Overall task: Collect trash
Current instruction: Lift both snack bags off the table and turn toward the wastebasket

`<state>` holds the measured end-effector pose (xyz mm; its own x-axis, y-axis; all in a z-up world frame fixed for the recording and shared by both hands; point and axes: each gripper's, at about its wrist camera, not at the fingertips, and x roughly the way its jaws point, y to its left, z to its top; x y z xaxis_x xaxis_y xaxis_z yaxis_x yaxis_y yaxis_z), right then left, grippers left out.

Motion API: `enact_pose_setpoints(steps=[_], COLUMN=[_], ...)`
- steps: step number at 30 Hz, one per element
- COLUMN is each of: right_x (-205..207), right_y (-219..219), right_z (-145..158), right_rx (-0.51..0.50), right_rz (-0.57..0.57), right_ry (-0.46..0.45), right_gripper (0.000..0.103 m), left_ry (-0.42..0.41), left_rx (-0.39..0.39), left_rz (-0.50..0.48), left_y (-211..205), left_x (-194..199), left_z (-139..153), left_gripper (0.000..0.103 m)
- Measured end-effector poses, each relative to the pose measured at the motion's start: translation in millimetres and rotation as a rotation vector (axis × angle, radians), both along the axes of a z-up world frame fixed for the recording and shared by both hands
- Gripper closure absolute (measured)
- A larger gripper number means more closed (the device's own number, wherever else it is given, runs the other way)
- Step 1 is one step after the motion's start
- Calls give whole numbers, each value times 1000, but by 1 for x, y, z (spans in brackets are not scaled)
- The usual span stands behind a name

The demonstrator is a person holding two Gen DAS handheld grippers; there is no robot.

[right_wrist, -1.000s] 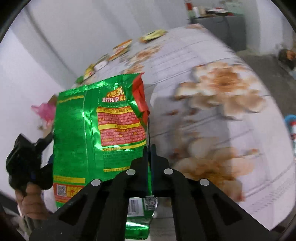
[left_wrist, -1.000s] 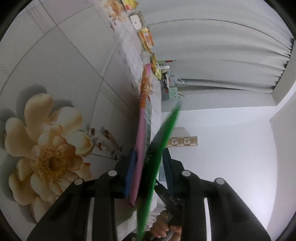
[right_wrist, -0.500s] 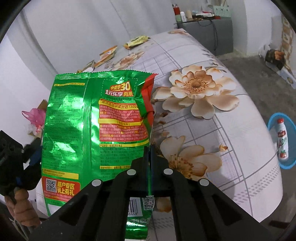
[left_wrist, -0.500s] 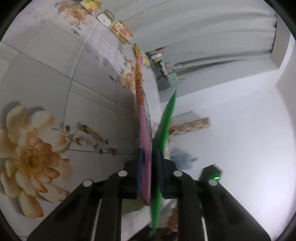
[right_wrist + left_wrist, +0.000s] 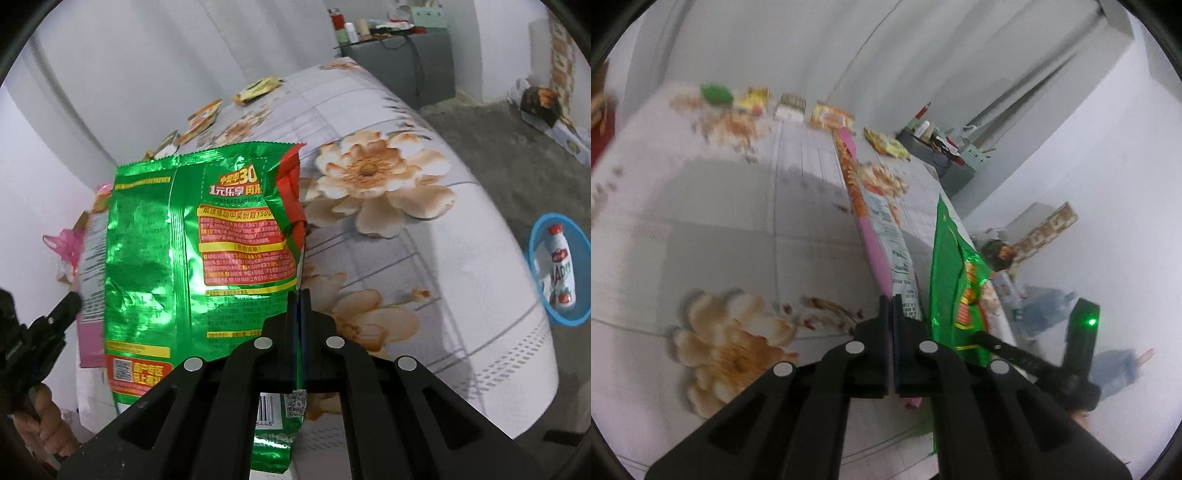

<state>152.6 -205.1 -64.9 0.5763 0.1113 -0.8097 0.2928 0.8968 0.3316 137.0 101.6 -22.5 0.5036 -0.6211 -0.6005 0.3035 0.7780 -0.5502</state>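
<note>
- The left gripper [image 5: 891, 314] has its fingers pinched on a pink wrapper [image 5: 882, 251], seen edge-on above the flowered table [image 5: 720, 229].
- The right gripper [image 5: 299, 306] clamps a green snack bag [image 5: 192, 258], held up flat to its own camera; "30" and "1元乐享" read clearly there only.
- Farther off, only the right view shows a blue basin [image 5: 535, 236] holding a bottle [image 5: 561, 269] on the floor.

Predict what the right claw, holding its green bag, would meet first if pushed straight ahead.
Probably the flower-printed white bedsheet beyond the right claw and its shiny green foil snack bag; depth is uncertain.
</note>
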Motion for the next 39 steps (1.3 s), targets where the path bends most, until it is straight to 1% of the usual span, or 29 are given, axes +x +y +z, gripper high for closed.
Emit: enact_pose_setpoints(steps=[4, 5, 7, 10, 14, 17, 20, 23, 24, 26, 31, 35, 37, 39], right_x=[-8, -8, -7, -3, 3, 5, 5, 4, 5, 4, 7, 7, 7, 7], right_y=[-4, -3, 4, 17, 23, 23, 22, 21, 20, 21, 18, 17, 17, 16], right_z=[11, 14, 18, 17, 11, 7, 3, 1, 0, -1, -4, -4, -4, -4], right_rx=[-31, -50, -100, -173, -221, -229, -229, -220, -218, -214, -187, -174, -169, -162], right_rz=[-26, -27, -21, -4, 5, 6, 5, 7, 8, 8, 5, 4, 3, 3], right_ry=[-30, -39, -50, -43, -34, -31, -28, -24, -23, -24, -24, -25, -25, -25], right_gripper=[103, 103, 103, 103, 103, 103, 103, 103, 103, 103, 103, 103, 103, 103], left_ry=[-80, -91, -95, -92, -84, -50, -16, 18, 25, 29, 19, 2, 0, 1], left_rx=[93, 109, 112, 70, -13, -99, -165, -204, -207, -200, -141, -99, -78, -73], left_rz=[-24, -31, -53, -82, -125, -150, -170, -183, -187, -191, -189, -177, -169, -167], left_y=[-1, -7, -9, -11, -16, -18, -21, -27, -29, -33, -40, -40, -38, -36], left_x=[-11, -7, -7, -8, -8, -6, -3, 2, 3, 4, 3, 1, 0, 3], left_z=[17, 16, 19, 22, 24, 23, 20, 15, 13, 12, 11, 11, 11, 10], left_gripper=[102, 102, 102, 102, 101, 98, 96, 92, 89, 84, 69, 62, 56, 55])
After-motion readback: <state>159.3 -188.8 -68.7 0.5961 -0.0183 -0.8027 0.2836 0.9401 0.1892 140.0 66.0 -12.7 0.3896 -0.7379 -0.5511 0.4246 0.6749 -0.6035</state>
